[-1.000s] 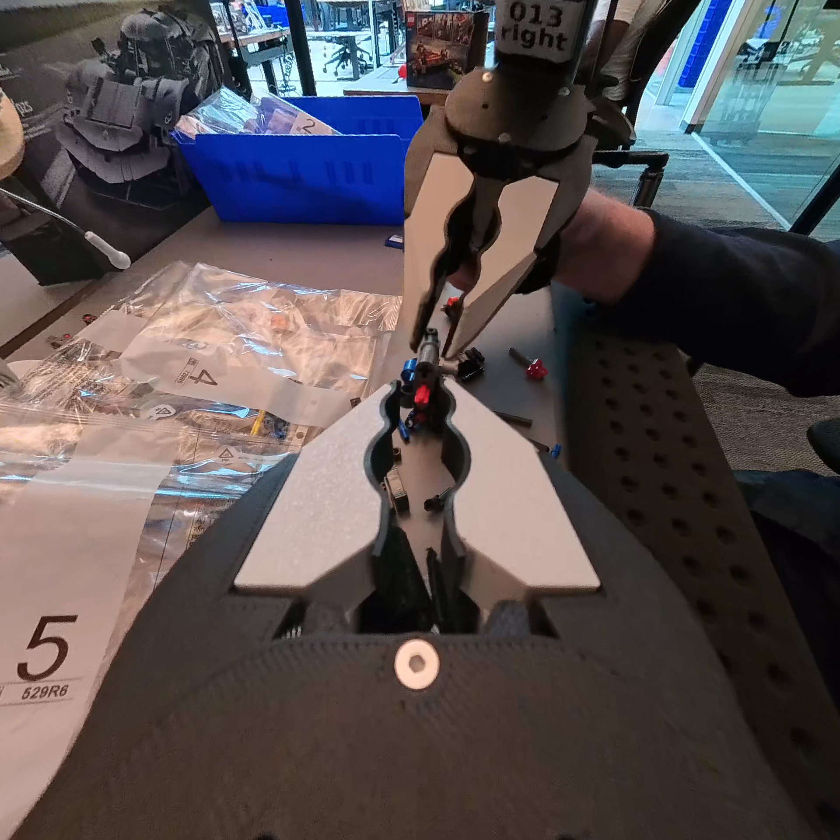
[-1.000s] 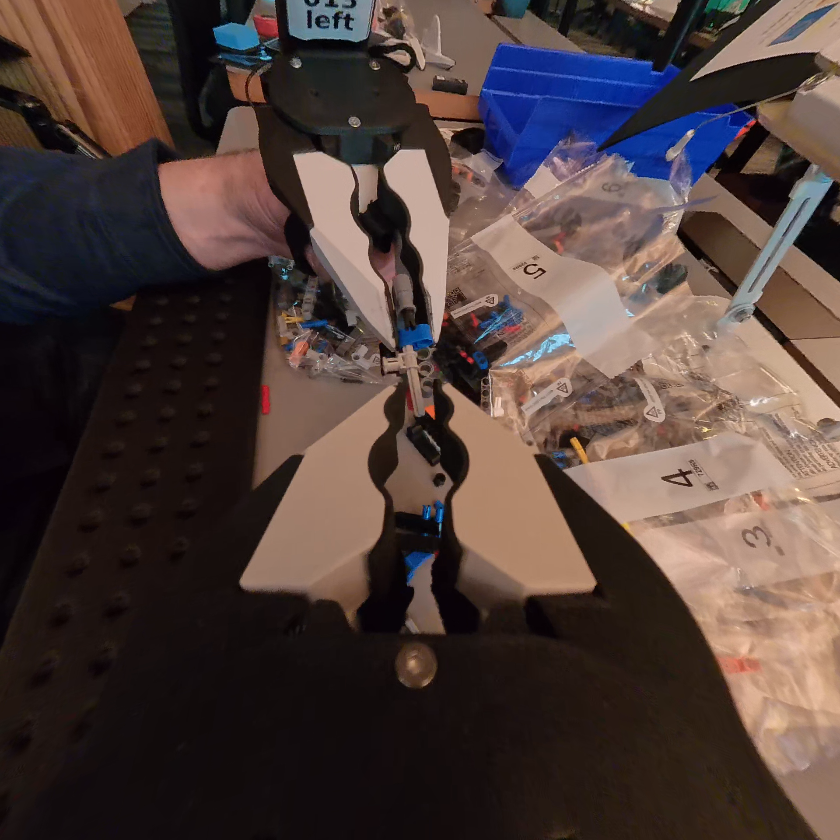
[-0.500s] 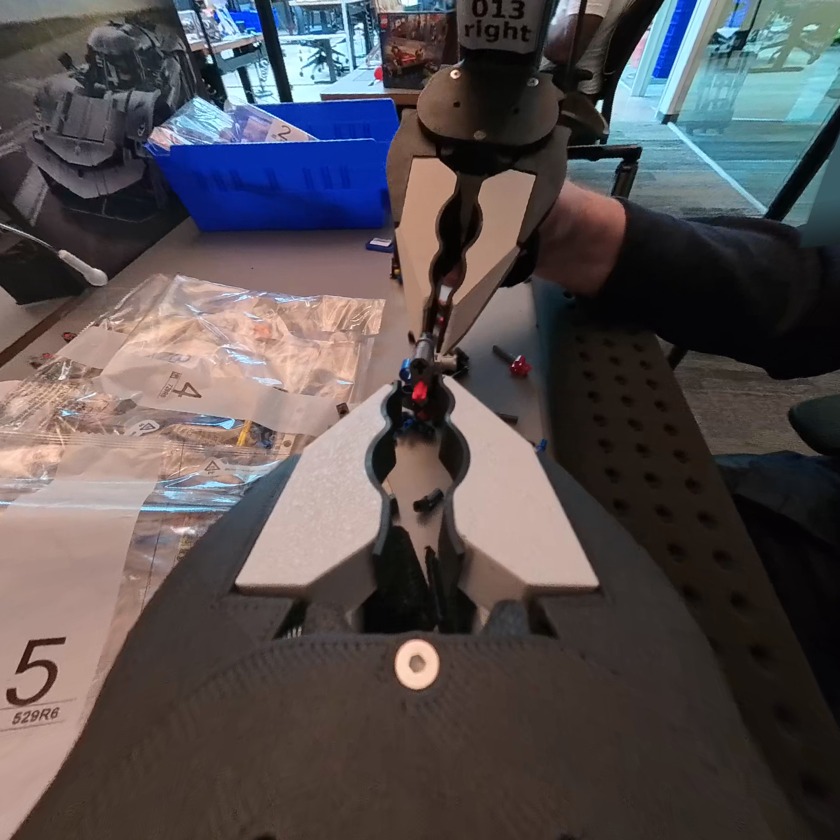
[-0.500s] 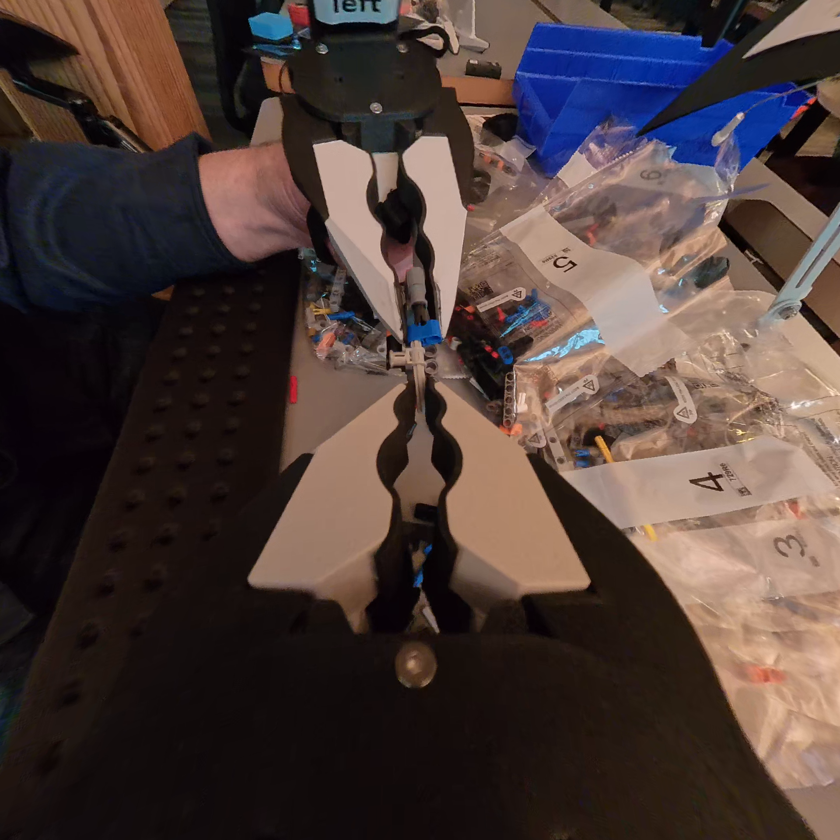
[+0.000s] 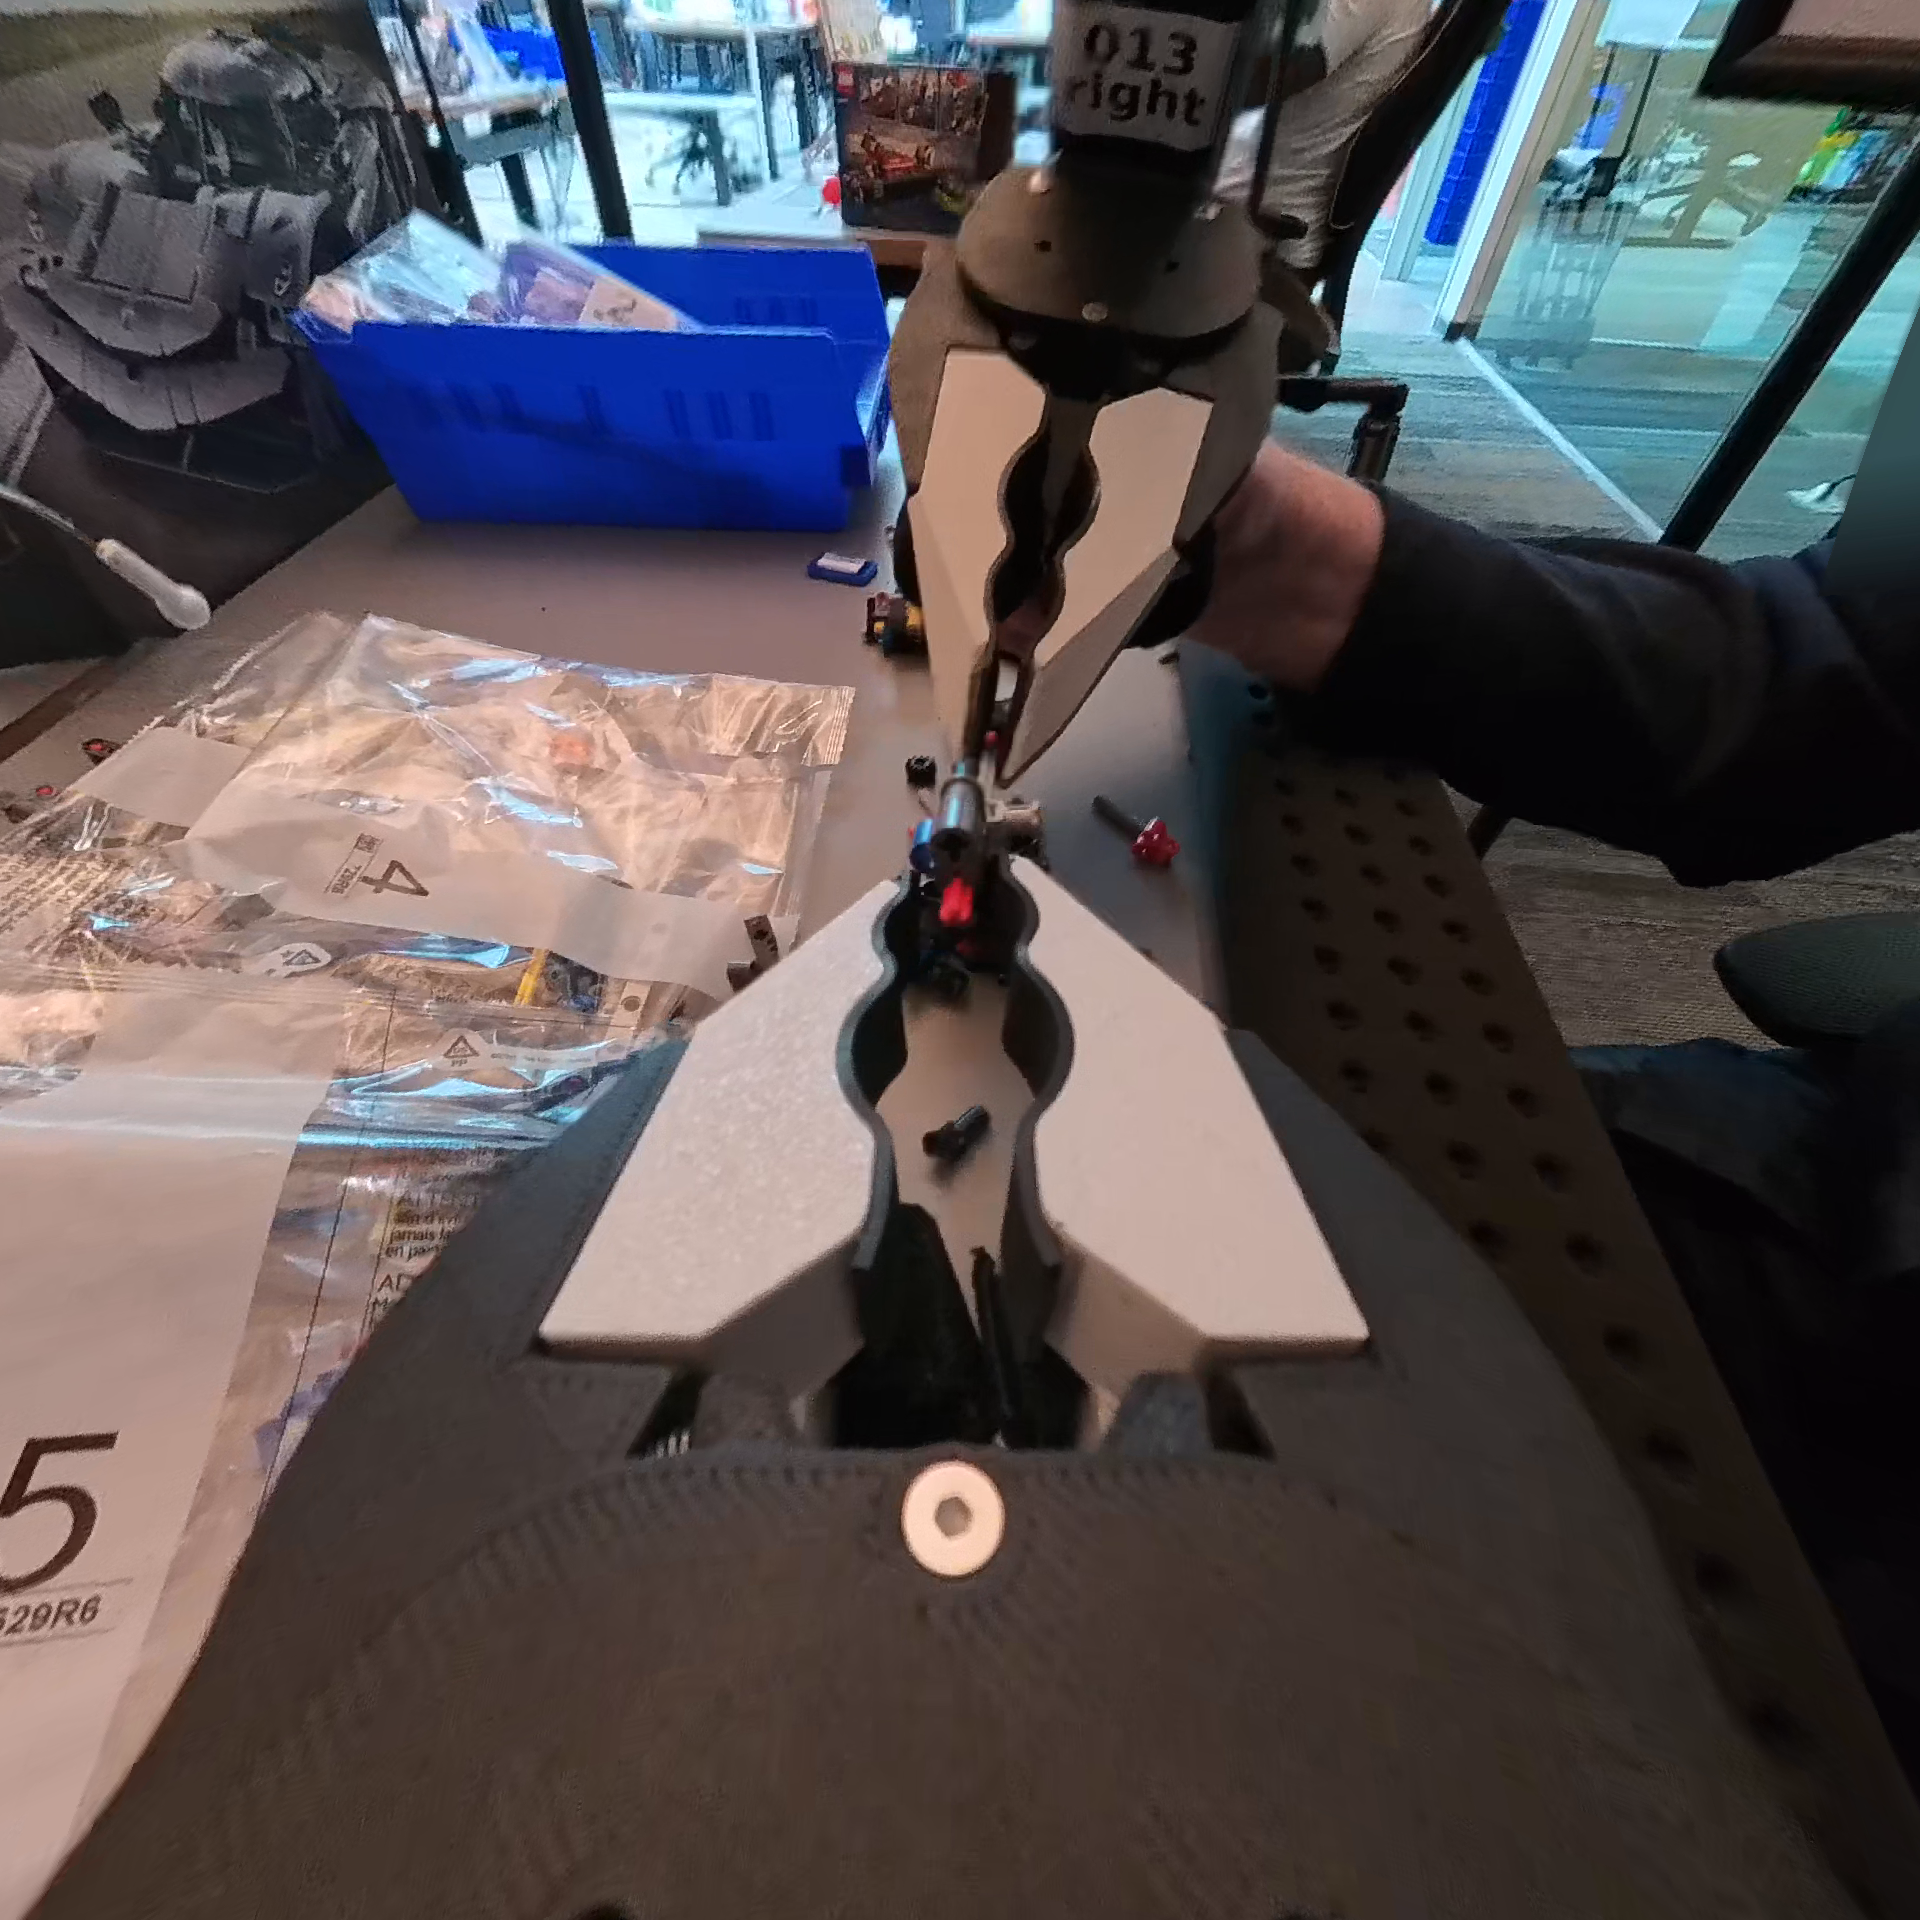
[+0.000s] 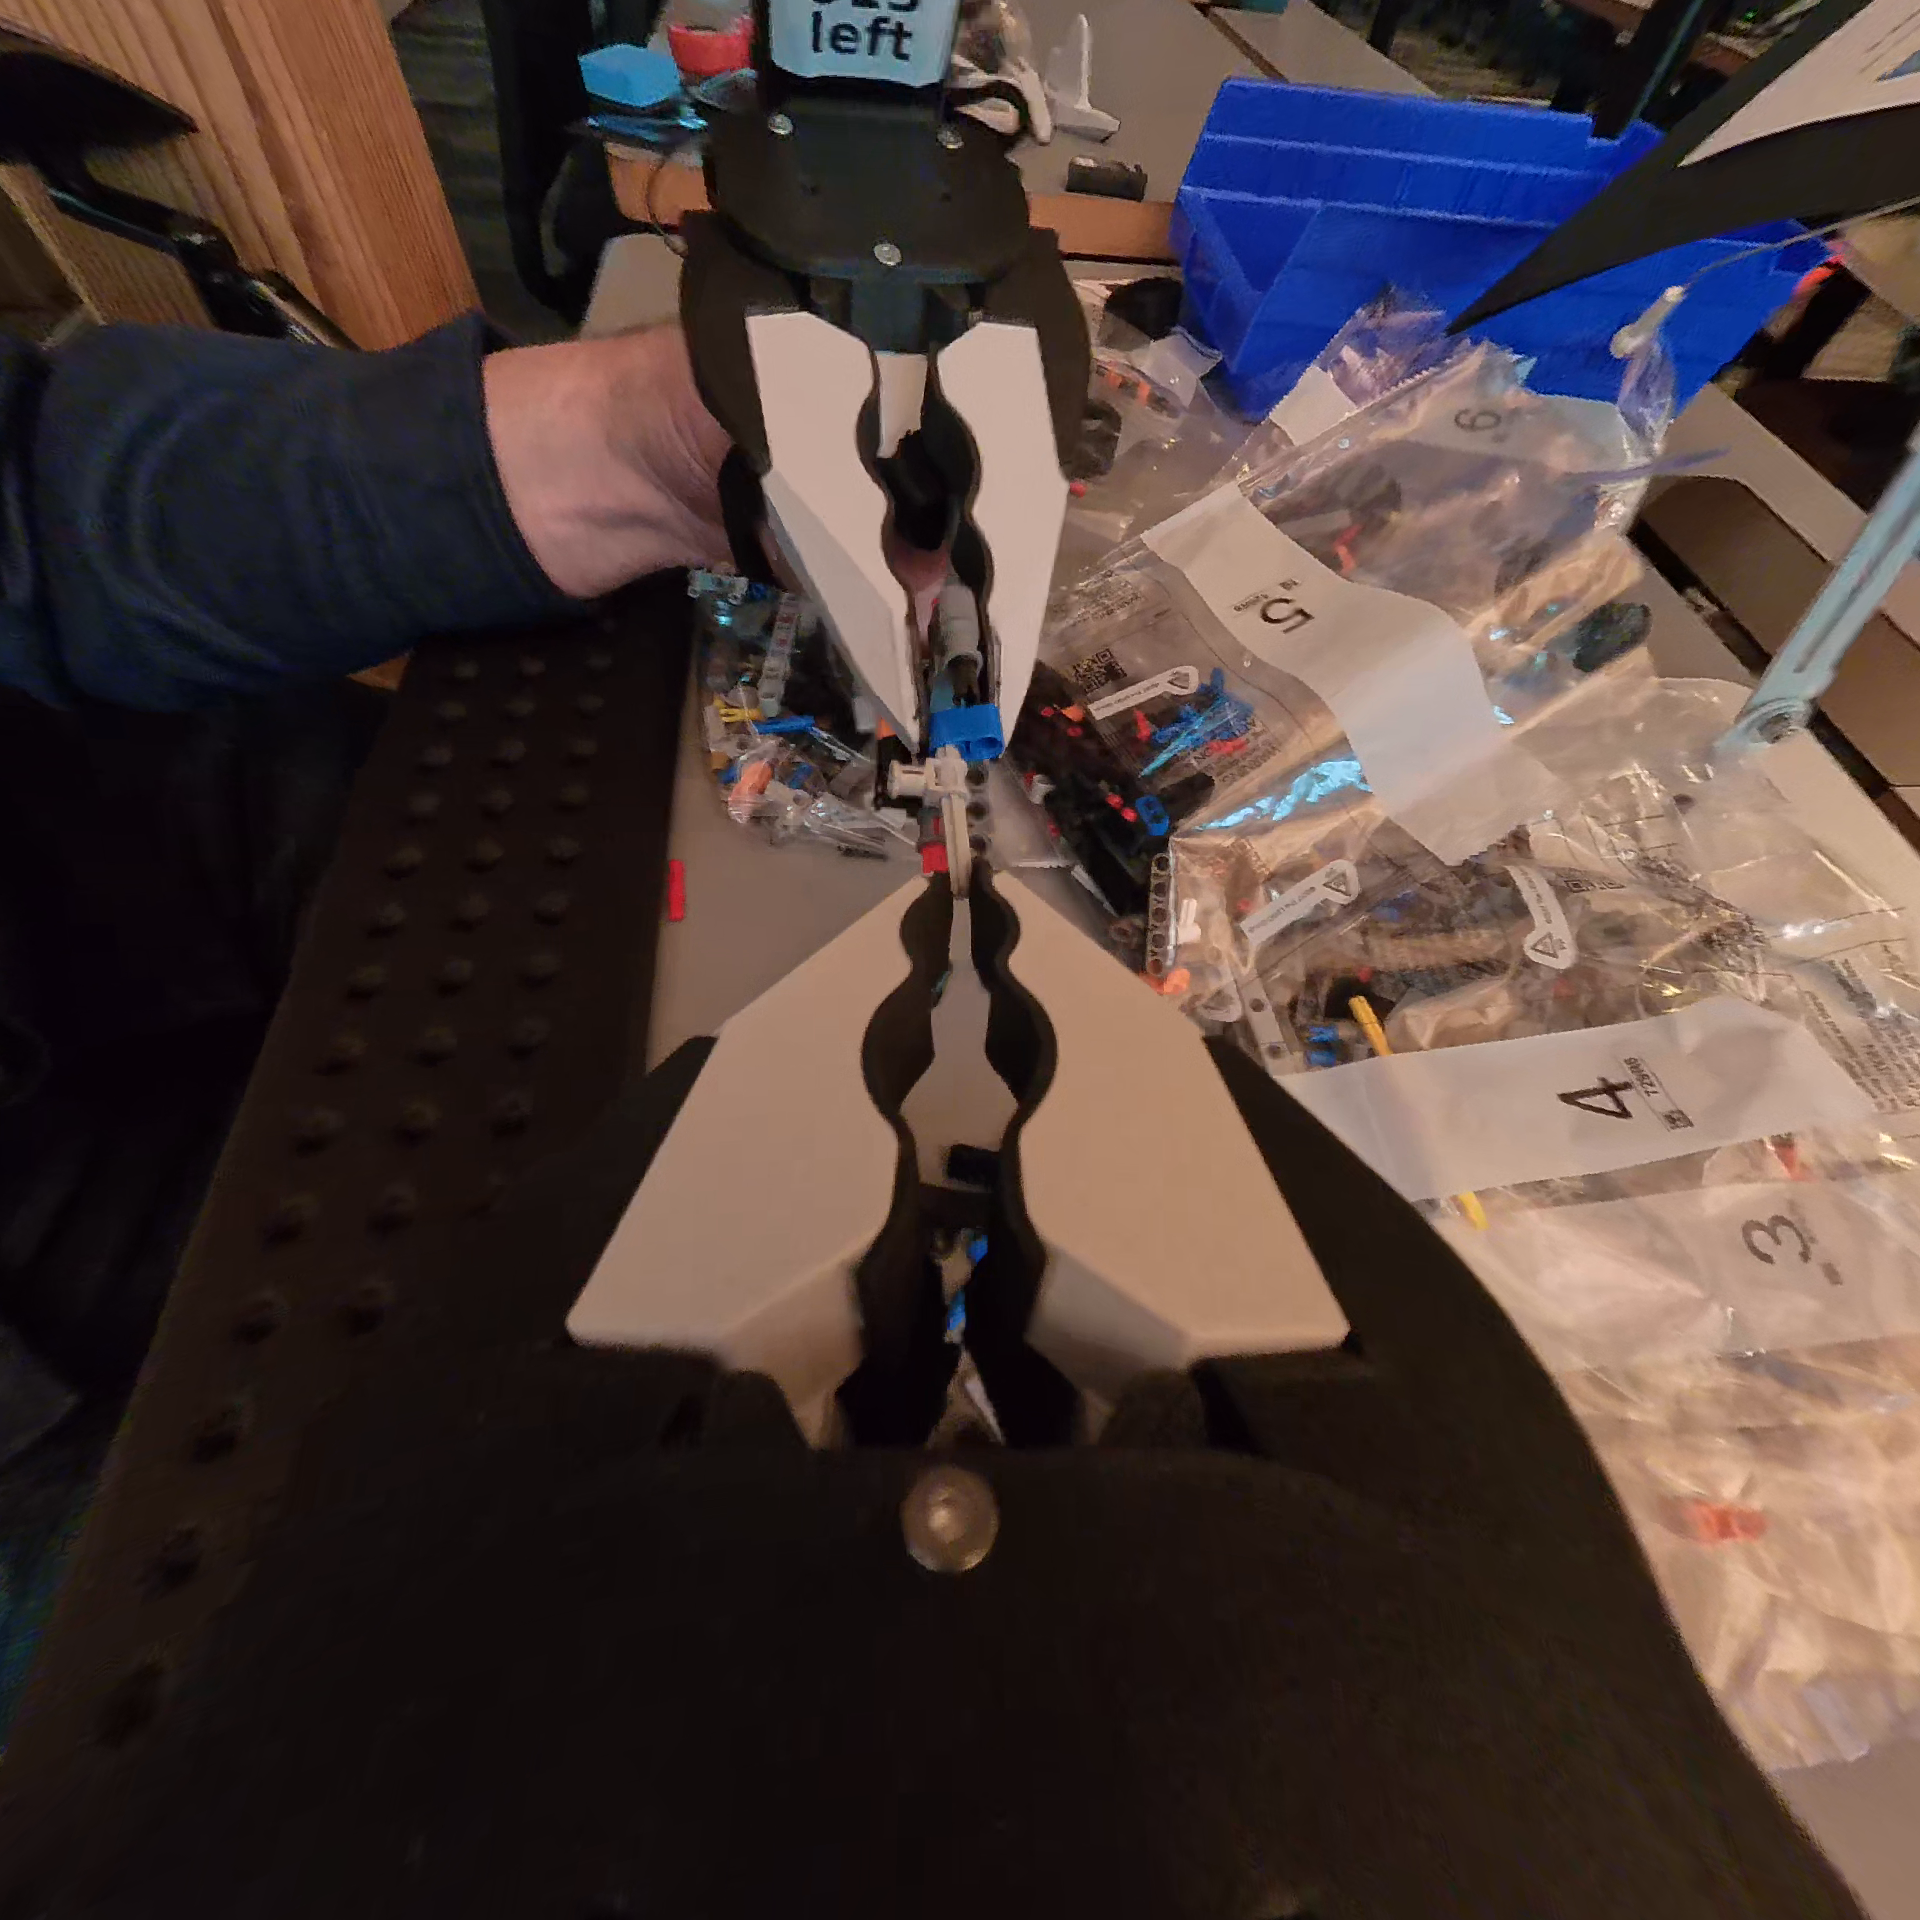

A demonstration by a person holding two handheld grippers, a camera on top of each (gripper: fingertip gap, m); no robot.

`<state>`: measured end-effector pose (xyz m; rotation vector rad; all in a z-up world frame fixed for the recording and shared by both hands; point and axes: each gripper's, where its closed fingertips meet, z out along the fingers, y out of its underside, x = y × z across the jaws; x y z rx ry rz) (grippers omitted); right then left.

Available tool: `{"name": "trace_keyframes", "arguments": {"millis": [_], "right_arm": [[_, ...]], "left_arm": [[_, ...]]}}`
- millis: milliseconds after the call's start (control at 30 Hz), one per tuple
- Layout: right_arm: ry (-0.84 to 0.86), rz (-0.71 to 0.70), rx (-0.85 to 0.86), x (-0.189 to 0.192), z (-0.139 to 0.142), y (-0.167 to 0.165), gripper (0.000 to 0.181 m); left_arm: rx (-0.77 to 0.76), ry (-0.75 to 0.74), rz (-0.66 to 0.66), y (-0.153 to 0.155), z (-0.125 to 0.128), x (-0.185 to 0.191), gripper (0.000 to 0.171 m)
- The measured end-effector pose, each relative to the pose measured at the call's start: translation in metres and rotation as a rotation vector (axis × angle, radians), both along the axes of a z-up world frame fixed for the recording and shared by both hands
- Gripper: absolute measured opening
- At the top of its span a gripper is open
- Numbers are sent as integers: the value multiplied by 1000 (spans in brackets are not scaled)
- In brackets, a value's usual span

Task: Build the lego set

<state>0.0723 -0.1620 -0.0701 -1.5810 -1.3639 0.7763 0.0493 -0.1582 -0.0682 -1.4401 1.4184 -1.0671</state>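
Grey table [image 5: 644, 603] carried clear numbered part bags [image 5: 499, 790], a blue bin [image 5: 623, 416] at the back and loose pins, one with a red end [image 5: 1151, 840]. Lego sub-assembly [image 6: 951, 769] was held in the air between the two grippers, above the table edge and beside the black perforated mat [image 6: 416, 935]. Left gripper [image 5: 951, 894] was closed on the assembly's dark end with the blue and red pins. Right gripper [image 6: 961, 883] was clamped on the light grey axle end of the same assembly. In the left wrist view the right gripper [image 5: 987, 769] came in from the far side, tips meeting the grey barrel [image 5: 961, 800]. One black pin [image 5: 956, 1127] lay on the table, seen through the left gripper's finger gap. A hand in a dark sleeve [image 5: 1288, 571] held the right gripper.
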Motion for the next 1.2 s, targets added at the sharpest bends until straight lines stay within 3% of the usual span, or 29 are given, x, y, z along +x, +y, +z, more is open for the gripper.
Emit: {"name": "trace_keyframes", "arguments": {"millis": [100,233,367,733,867,967,1067,1200], "right_arm": [[27,-17,58,-1,7,3,2],[4,7,65,-10,0,0,28],[-35,13,67,-15,-9,-1,16],[-67,-27,20,-2,-11,3,13],[49,-53,-23,23,8,7,12],[-3,-31,-140,21,-14,7,13],[-126,-8,-122,15,-41,3,13],[-196,-41,-160,13,-57,9,31]], "left_arm": [[14,-30,20,3,5,1,12],[54,12,33,3,-1,5,13],[95,61,37,2,-9,11,13],[153,65,67,6,-4,4,13],[87,-141,173,28,34,-42,11],[70,-86,160,27,20,-34,13],[70,-56,135,24,14,-26,13],[76,23,116,21,-3,-16,14]]}}
